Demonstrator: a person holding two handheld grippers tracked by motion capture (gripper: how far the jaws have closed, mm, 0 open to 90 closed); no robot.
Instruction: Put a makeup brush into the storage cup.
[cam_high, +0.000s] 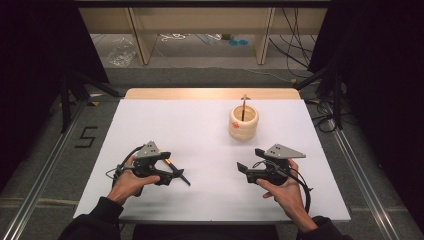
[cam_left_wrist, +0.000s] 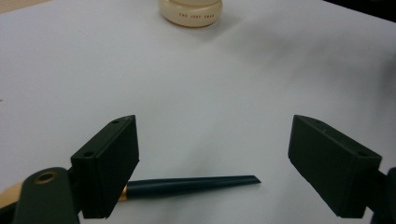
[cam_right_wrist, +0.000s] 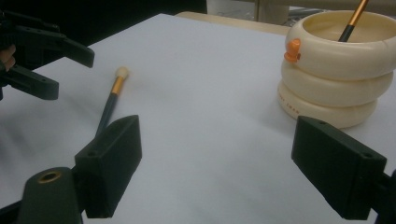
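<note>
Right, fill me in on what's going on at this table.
A person holds a gripper in each hand over a white table. The left gripper is open just above a dark brush lying flat on the table, not gripping it. The right gripper is open and holds nothing. Another brush stands in the cream holder.

1. The white bench (cam_high: 165, 120) lies bare between the 2 tools, an open lane running up its middle.
2. A cream ringed holder (cam_high: 243, 122) stands on the far right part, ahead of the right tool (cam_high: 245, 170), with a brush (cam_high: 243, 107) upright in it.
3. A dark-handled brush (cam_left_wrist: 191, 184) lies flat under the left tool (cam_high: 172, 170), just beside its left jaw.
4. The bench's far left is free.
</note>
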